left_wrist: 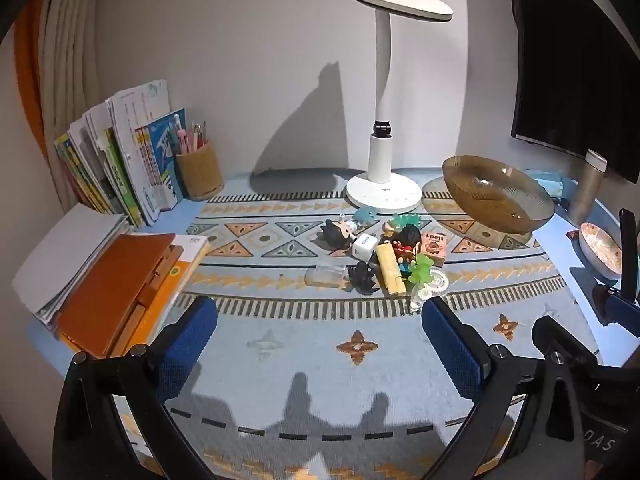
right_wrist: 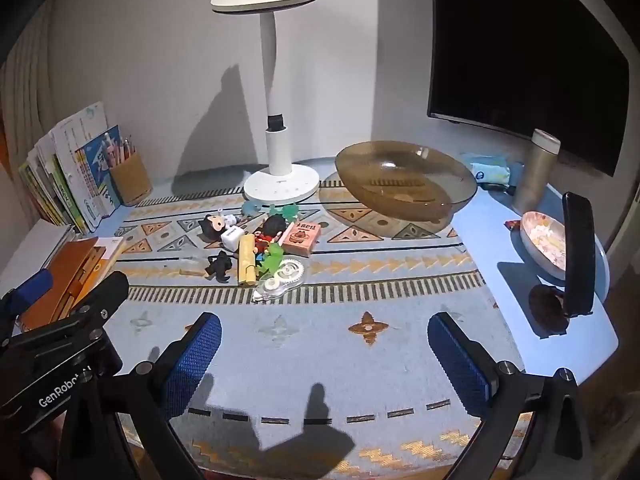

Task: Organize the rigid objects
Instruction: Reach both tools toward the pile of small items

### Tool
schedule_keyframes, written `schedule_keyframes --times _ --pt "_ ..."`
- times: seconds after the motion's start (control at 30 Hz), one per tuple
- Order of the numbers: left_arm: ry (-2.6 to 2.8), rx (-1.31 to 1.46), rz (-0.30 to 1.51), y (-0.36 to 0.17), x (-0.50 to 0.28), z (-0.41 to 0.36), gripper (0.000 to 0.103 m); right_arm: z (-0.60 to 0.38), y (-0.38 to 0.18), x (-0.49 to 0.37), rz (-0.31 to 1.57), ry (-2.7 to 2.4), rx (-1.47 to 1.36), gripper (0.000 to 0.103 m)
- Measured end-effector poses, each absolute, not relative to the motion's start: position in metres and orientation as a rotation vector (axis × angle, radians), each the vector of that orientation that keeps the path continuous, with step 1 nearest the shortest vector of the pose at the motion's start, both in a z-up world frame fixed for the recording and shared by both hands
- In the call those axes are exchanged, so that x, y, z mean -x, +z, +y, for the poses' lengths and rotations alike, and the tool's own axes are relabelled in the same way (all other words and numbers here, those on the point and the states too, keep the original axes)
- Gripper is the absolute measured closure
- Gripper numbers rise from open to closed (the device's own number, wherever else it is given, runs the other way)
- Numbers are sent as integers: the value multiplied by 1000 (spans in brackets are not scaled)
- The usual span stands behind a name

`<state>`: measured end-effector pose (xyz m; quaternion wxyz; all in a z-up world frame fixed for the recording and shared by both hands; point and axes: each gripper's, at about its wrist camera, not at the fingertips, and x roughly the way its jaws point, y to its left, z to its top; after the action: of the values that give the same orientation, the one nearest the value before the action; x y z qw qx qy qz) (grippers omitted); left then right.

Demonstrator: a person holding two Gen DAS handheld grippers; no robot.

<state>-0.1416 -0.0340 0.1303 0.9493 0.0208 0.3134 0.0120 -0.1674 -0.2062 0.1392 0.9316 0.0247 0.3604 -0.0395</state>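
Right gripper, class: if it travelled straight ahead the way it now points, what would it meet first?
Probably the clear correction tape dispenser at the near edge of the toy pile; the right gripper is open over bare mat, though depth is uncertain.

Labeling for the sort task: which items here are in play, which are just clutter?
In play:
toy pile
pink box
white cube
tape dispenser
amber bowl, the likely container
both tongs, left and right, open and empty

Clutter:
lamp
books
pencil cup
monitor
flask
small dish
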Motion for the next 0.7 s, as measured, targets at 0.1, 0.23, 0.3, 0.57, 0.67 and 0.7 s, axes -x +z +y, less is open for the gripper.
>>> schedule_keyframes --times 0.1,0.23,0.3,0.57,0.67,0.7 --pt "9 -22 652 128 137 -25 1 -207 135 163 751 -69 -59 0" --pt "-63 2 666 123 126 -5 1 -201 131 157 750 -60 -50 0" --pt "-103 2 680 120 120 0 1 -204 131 156 721 -50 -51 0" --pt "-226 -103 737 96 82 -2 1 -209 119 115 787 0 -70 0" --pt "-277 -100 785 82 57 2 1 -214 111 97 818 15 -74 0" --pt "-293 -81 809 77 47 5 1 -216 108 88 833 17 -76 0"
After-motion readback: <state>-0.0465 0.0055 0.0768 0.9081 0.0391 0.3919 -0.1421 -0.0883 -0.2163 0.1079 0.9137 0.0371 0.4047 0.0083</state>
